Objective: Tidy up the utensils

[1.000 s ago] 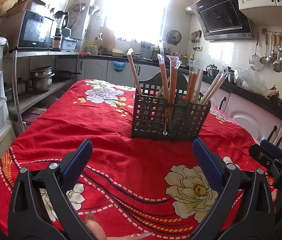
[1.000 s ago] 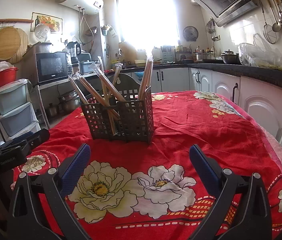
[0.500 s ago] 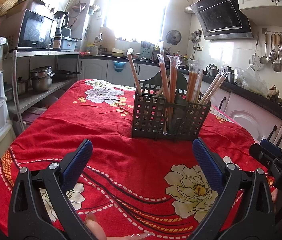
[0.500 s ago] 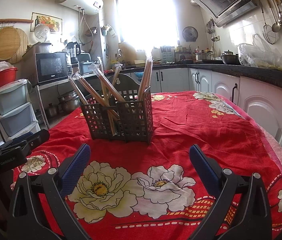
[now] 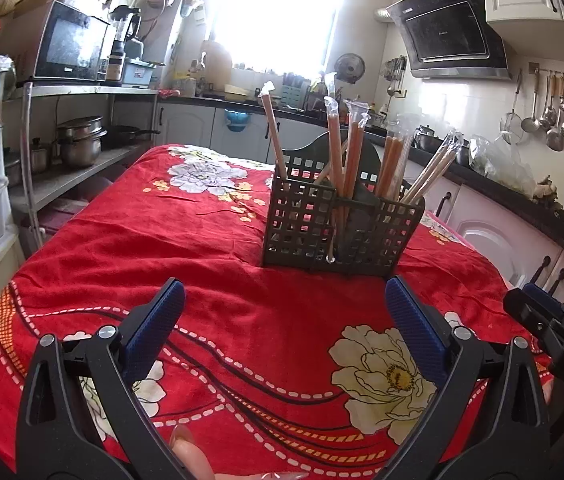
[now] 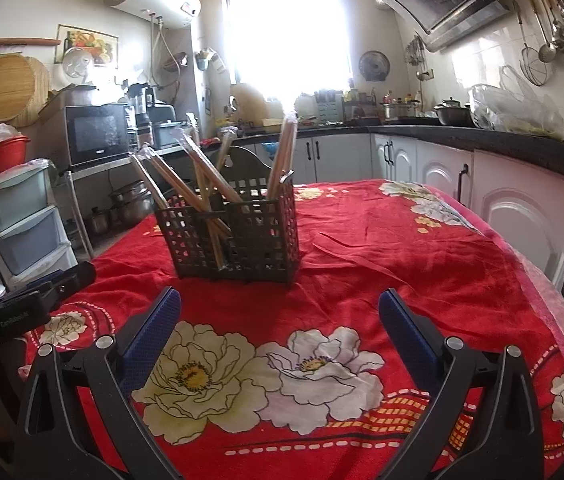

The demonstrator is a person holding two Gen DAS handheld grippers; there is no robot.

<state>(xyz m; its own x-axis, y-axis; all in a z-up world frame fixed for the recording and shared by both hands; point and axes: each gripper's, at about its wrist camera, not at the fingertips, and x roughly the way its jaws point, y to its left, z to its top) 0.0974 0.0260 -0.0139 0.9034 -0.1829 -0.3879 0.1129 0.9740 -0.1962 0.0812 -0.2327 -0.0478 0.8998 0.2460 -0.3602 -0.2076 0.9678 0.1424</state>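
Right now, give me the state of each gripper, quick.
Left gripper: open, holding nothing, hovering over the red tablecloth.
Right gripper: open, holding nothing, pointed at the utensil basket.

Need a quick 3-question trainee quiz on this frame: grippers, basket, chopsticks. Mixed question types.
1. True or false: the left hand-held gripper grips a chopstick pack.
2. Where are the wrapped chopsticks? A) flat on the tablecloth B) standing in the basket C) hanging on the wall
3. Fill in: the right hand-held gripper hovers open over the red ___.

Key: 1 false, its jaws are open and empty; 2 B; 3 tablecloth.
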